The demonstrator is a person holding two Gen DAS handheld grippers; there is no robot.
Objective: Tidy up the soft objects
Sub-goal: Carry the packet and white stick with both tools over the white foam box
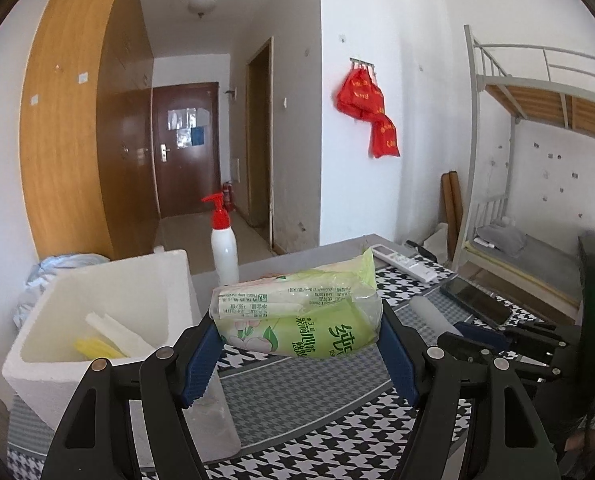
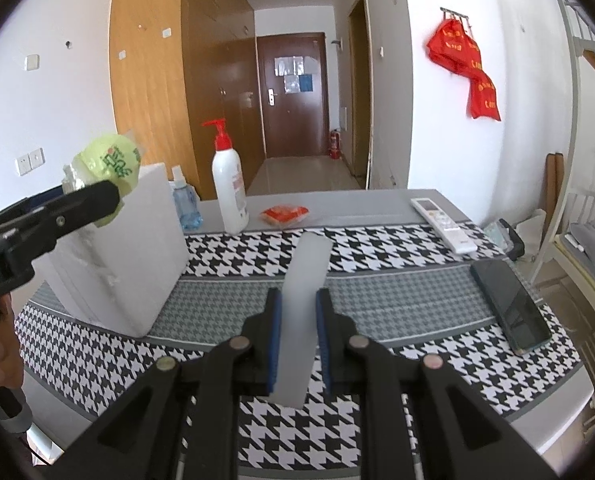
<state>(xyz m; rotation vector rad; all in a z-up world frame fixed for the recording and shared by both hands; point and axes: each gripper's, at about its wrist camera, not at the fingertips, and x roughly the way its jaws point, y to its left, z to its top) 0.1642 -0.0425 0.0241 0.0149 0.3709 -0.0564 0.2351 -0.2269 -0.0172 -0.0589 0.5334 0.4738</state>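
Note:
My left gripper point(image 1: 299, 334) is shut on a green tissue pack point(image 1: 297, 312) and holds it in the air beside the white foam box point(image 1: 97, 312). The pack also shows in the right wrist view point(image 2: 109, 164), raised near the box's top point(image 2: 117, 256). My right gripper point(image 2: 299, 320) is shut on a white translucent soft strip point(image 2: 303, 304) that points forward just above the houndstooth tablecloth point(image 2: 397, 256). The strip shows in the left wrist view point(image 1: 433, 314). The box holds white foam pieces and a yellow item point(image 1: 97, 346).
A white pump bottle with a red top point(image 2: 227, 192), a small blue bottle point(image 2: 183, 204) and an orange packet point(image 2: 285, 215) stand at the table's back. A remote point(image 2: 443, 224) and a dark phone point(image 2: 511, 306) lie on the right. A bunk bed stands right.

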